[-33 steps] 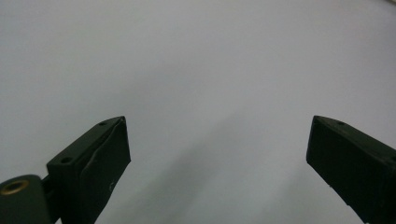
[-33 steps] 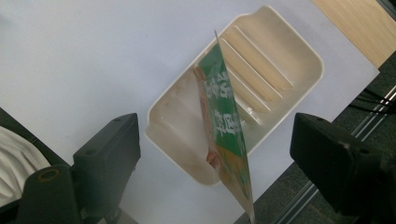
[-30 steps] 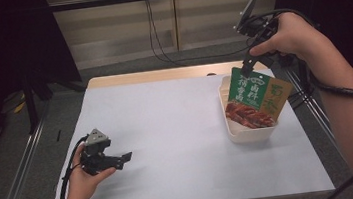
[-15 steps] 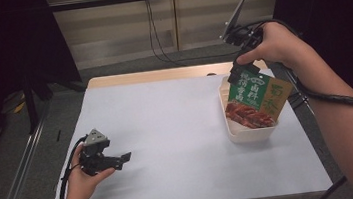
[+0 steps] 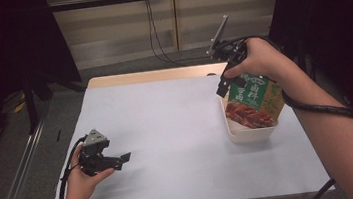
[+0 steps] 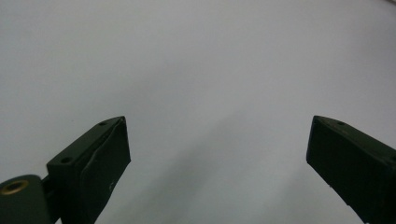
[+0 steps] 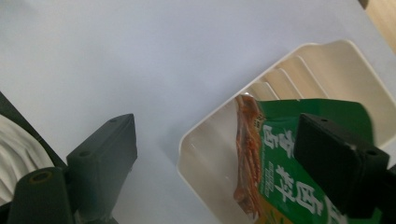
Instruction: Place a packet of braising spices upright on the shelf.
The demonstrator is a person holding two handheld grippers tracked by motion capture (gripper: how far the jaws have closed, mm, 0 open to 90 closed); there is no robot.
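Note:
A green snack bag (image 5: 256, 98) with a picture of red food stands tilted in a white ribbed tray (image 5: 248, 132) at the table's right side. My right gripper (image 5: 223, 87) hangs just left of the bag's top corner, pointing down, open. In the right gripper view the jaws of this gripper (image 7: 219, 140) stand wide apart with nothing between them; the bag (image 7: 289, 163) and tray (image 7: 327, 60) lie beyond the right jaw. My left gripper (image 5: 124, 158) rests low over the table's front left, open. Its view has the gripper (image 6: 217, 140) over bare white surface.
The white table top (image 5: 177, 124) spreads between the two hands. A wooden strip (image 5: 156, 75) runs along its far edge. Cables hang down the wall behind. A dark cable trails from each gripper. Dark curtains stand at both sides.
My right hand has moved left and down, away from the bag's top edge. The bag stays leaning in the tray. The left gripper has not moved.

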